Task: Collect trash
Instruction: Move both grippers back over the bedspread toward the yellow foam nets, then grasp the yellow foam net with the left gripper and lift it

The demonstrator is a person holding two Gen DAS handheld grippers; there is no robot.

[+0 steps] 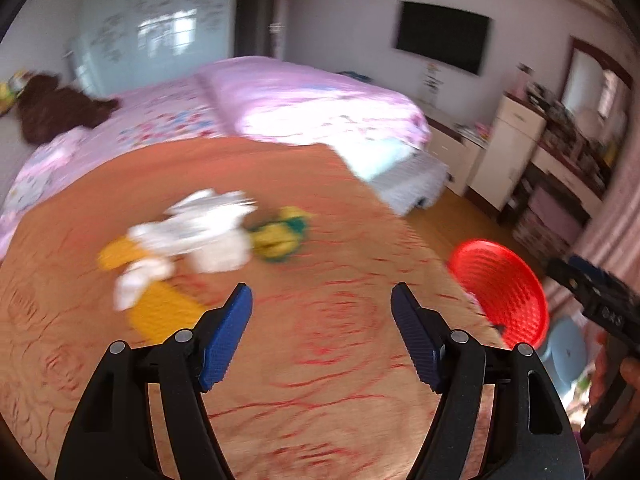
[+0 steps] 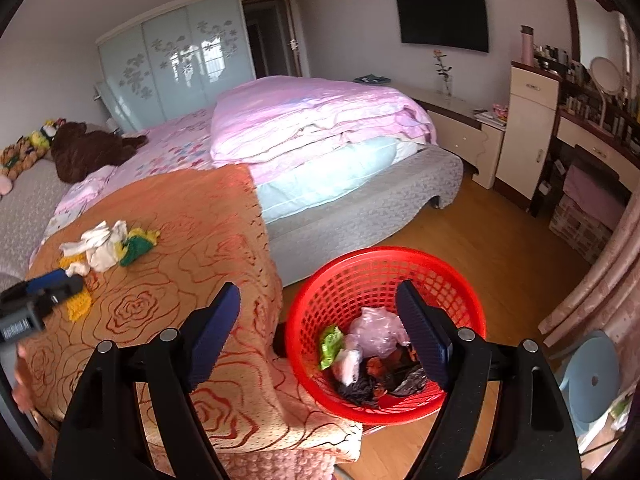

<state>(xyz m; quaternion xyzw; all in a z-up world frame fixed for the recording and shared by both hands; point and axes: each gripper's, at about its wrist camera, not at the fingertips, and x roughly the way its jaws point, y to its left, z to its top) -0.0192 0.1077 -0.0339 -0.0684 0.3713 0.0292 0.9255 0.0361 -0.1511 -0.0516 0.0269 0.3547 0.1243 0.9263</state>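
Bedroom: a wide bed under a pink quilt fills the middle, with a frosted sliding wardrobe behind it and a dark wall-mounted television to the right. In the foreground an orange blanket with a red rose pattern covers a raised surface beside the bed; it appears to serve as the work area.

A round red plastic mesh basket stands on the wooden floor against the blanket's overhanging edge. Judgement: set low and close so that scraps can be dropped in from the blanket without a long carry. It already holds crumpled bags and wrappers.

The remaining trash is a small heap of white crumpled paper with yellow and green wrappers, lying on the far left part of the blanket, well apart from the basket.

Left gripper: jaws spread, nothing between them, aimed down at the blanket just short of the heap. Judgement: approach for a pick. Right gripper: jaws spread, empty, hanging over the basket's near rim.

View comparison: the right wrist view is sharp and shows the basket's contents plus the left gripper near the heap. The left wrist view is blurred; it shows only the basket's outside and the right gripper at the frame edge.
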